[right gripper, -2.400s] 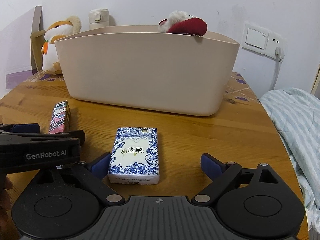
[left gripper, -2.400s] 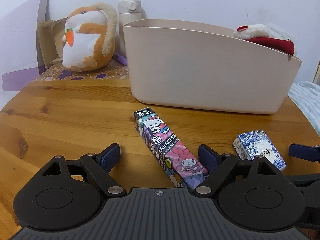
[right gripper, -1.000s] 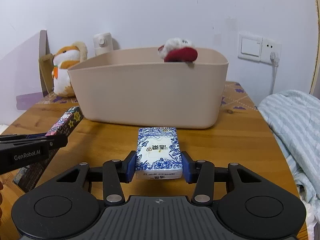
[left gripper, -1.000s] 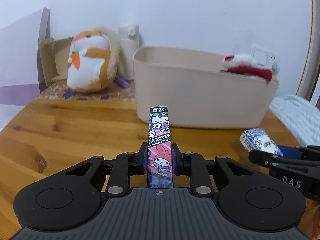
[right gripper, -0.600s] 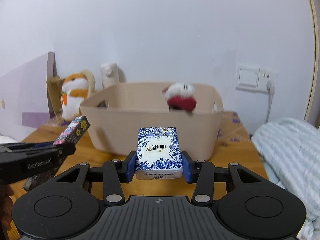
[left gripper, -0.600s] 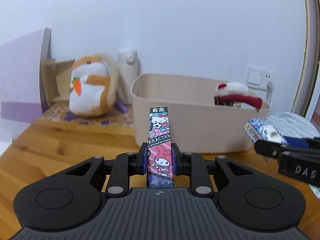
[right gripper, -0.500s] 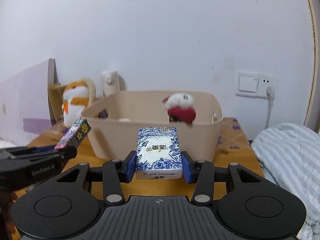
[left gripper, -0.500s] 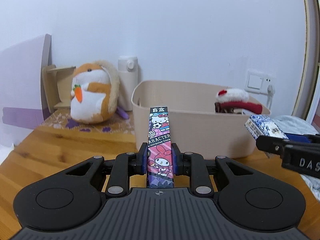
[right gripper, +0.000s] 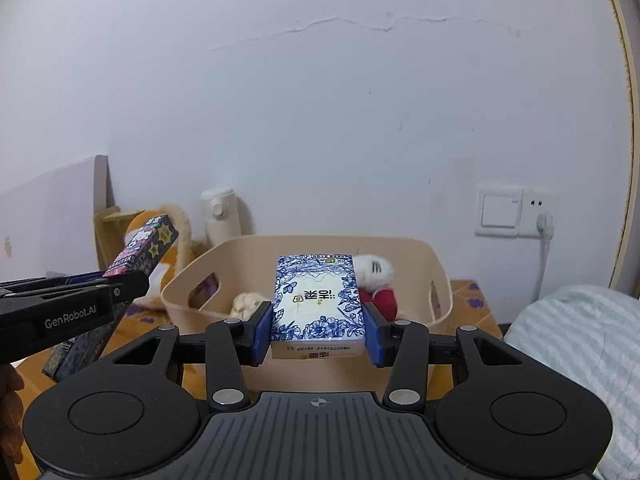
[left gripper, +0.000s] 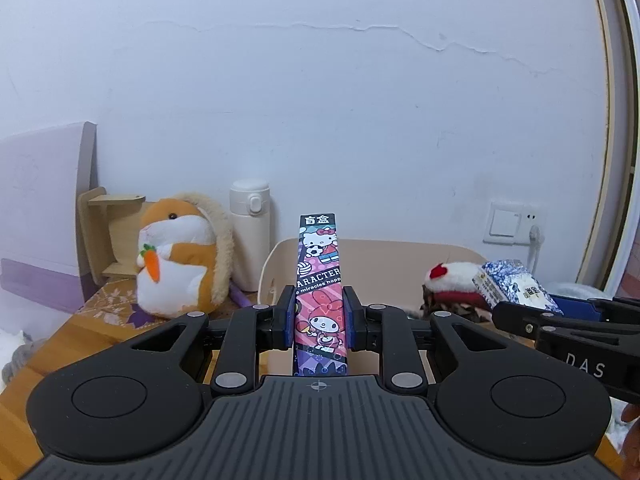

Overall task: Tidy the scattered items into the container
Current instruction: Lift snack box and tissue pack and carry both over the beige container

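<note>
On my left wrist view, the left gripper (left gripper: 318, 317) pinches the cartoon box (left gripper: 319, 280) narrowly between its blue pads (left gripper: 289, 316), the box standing out ahead in front of the beige bin (left gripper: 384, 252); a plush hamster (left gripper: 178, 256) sits beside the bin

On my right wrist view, the right gripper (right gripper: 318, 328) clamps the blue-patterned tissue pack (right gripper: 316, 300) at a moderate width, held in front of the bin's (right gripper: 436, 264) opening, where a red and white plush (right gripper: 376, 280) lies inside
</note>
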`<state>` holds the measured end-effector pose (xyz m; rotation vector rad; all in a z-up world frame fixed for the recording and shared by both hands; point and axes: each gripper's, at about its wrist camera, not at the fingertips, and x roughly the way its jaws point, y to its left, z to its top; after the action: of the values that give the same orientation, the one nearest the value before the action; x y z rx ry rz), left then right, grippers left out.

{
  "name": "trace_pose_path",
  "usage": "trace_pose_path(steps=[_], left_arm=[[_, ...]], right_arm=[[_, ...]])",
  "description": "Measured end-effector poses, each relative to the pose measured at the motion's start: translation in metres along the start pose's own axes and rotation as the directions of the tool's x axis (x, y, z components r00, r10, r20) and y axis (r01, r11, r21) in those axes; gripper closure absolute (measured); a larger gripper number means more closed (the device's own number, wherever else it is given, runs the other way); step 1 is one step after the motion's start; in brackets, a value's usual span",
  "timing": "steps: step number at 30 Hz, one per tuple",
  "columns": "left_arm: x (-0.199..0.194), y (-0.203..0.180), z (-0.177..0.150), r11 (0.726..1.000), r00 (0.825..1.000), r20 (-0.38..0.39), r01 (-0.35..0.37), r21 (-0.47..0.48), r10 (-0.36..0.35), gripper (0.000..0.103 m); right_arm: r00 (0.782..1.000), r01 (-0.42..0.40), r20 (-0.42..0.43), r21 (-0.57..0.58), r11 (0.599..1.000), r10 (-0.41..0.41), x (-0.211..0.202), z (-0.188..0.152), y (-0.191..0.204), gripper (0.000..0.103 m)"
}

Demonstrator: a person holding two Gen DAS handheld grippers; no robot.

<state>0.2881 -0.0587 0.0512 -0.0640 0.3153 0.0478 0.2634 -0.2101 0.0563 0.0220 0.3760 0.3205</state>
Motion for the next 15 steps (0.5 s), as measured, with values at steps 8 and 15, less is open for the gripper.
trace_pose_path(steps=[8,15], left_arm=[[0.028,-0.007,0.018,0.999,1.0,0.013,0.012,0.035,-0.012,0.08],[0.059,-0.01,0.039,0.998,1.0,0.025,-0.007,0.061,0.006,0.08]], right_arm=[[1.0,0.017,0.023,0.011,1.0,-0.018,0.02,0.017,-0.004,0.06],[0.999,0.027,0.021,0.04,0.999,-0.028,0.051,0.028,-0.01,0.06]])
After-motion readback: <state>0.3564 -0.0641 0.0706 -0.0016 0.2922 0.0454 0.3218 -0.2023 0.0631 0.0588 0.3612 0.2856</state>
